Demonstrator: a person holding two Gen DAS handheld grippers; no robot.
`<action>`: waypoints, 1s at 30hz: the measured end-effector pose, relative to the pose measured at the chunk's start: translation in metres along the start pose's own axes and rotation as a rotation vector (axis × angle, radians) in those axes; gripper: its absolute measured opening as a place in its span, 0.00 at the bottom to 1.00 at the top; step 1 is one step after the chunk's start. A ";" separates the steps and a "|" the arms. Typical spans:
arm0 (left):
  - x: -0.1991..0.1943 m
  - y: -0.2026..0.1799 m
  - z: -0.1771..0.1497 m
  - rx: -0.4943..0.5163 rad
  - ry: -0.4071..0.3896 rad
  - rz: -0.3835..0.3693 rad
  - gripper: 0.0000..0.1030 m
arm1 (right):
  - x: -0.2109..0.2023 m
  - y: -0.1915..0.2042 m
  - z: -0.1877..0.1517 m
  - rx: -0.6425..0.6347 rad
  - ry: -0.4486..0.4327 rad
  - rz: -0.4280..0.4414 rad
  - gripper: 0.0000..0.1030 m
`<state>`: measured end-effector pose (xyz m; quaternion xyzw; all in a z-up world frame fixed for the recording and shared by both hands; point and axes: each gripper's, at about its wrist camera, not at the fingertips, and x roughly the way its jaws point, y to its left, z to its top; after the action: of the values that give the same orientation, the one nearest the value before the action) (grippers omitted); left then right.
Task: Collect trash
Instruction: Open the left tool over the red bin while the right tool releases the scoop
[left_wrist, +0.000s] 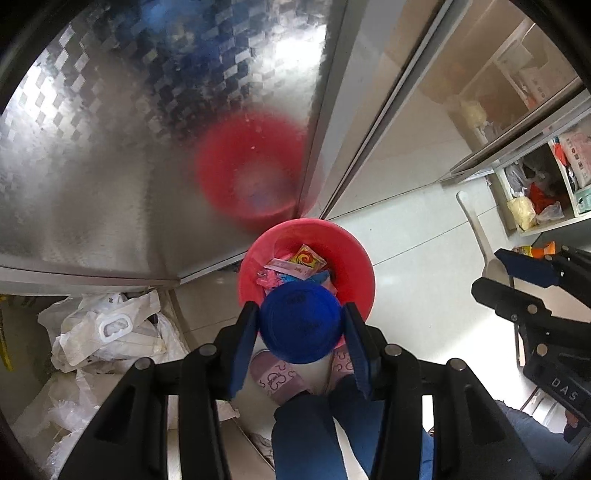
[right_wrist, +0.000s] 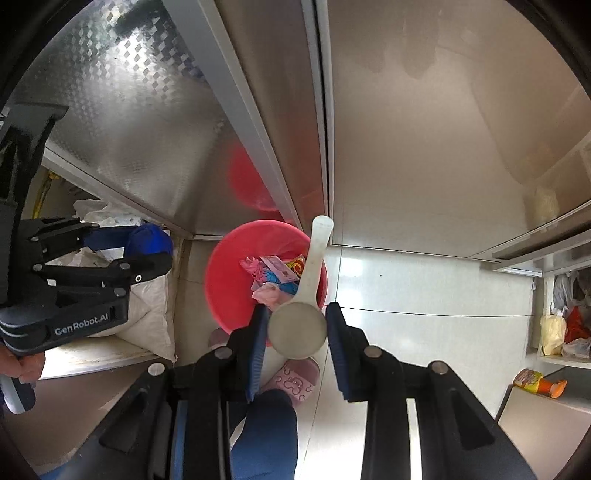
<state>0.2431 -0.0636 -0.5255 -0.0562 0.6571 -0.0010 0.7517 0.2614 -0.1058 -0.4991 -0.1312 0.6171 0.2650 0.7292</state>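
**Two grippers over the red bin, each with a load**

Left wrist view first: the left gripper (left_wrist: 301, 328) points straight down, and its blue pads pinch a round blue lid-like disc (left_wrist: 300, 325) by its opposite edges, flat face toward the camera. The disc hangs right above the near rim of the red bin (left_wrist: 354, 258), which stands on the pale floor against the corner of a patterned steel cabinet (left_wrist: 129, 147). Inside the bin: a wrapper with a yellow-and-red swirl (left_wrist: 308, 260), a pink printed packet, and pink and blue scraps. The print on them is too small to read. White plastic bags (left_wrist: 107, 332) are piled at the left. Pink slippers and blue trouser legs show below the disc. Over at the right edge sits the right gripper (left_wrist: 524, 273), its body marked "DAS".

Now the right wrist view: the right gripper (right_wrist: 297, 328) holds a white plastic scoop (right_wrist: 297, 328) by its round bowl; the left pad touches it, a small gap shows at the right pad. The scoop's long axis runs up the picture, handle (right_wrist: 319, 240) pointing away across the red bin (right_wrist: 229, 266) toward the cabinet seam. The same wrappers lie in the bin beneath it. At the left, the left gripper (right_wrist: 122, 243) reads "GenRobot.AI", with the blue disc (right_wrist: 147, 240) in its tips and a hand (right_wrist: 26, 363) on its grip. At lower right a yellow tube with an orange cap (right_wrist: 539, 382) lies on its side.
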 end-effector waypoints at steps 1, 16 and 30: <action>0.002 0.002 -0.001 -0.003 -0.002 -0.003 0.51 | -0.002 -0.002 0.001 0.001 -0.002 0.003 0.29; -0.013 0.014 -0.007 -0.047 -0.032 0.037 0.93 | 0.001 -0.008 0.000 -0.057 0.000 0.033 0.29; -0.015 0.048 -0.031 -0.138 -0.035 0.073 1.00 | 0.018 0.013 0.003 -0.189 0.023 0.077 0.29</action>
<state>0.2067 -0.0176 -0.5189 -0.0838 0.6439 0.0728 0.7570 0.2582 -0.0894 -0.5143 -0.1787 0.6021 0.3483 0.6959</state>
